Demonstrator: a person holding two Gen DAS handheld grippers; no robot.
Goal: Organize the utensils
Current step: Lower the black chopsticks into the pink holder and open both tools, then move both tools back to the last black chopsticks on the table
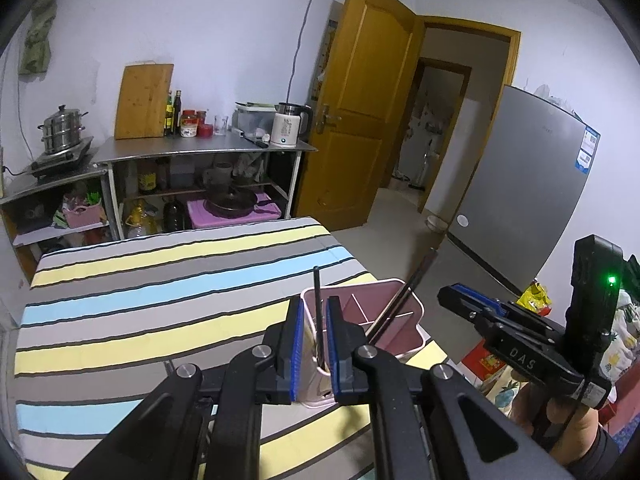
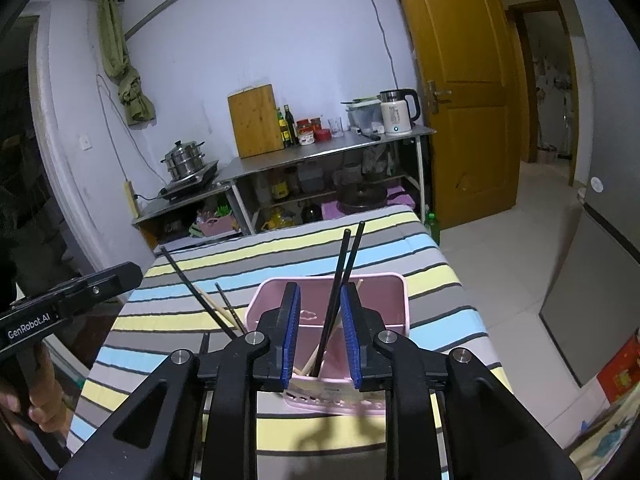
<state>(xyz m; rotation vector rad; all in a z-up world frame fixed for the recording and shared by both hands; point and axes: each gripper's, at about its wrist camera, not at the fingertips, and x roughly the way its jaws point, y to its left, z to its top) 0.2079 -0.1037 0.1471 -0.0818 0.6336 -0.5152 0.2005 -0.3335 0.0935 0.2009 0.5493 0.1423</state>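
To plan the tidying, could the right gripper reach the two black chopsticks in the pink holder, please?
Probably yes: the black chopsticks stand between the pads of the open right gripper, and nothing blocks them in the pink holder.

White walls all round, cool dim light. A steel shelf unit stands against the far wall: a cutting board leans on top, a kettle at its right end, a steamer pot left. Right of the unit, an open wooden door; further right, a grey fridge on pale floor tiles.

Matt pink plastic caddy, striped cloth
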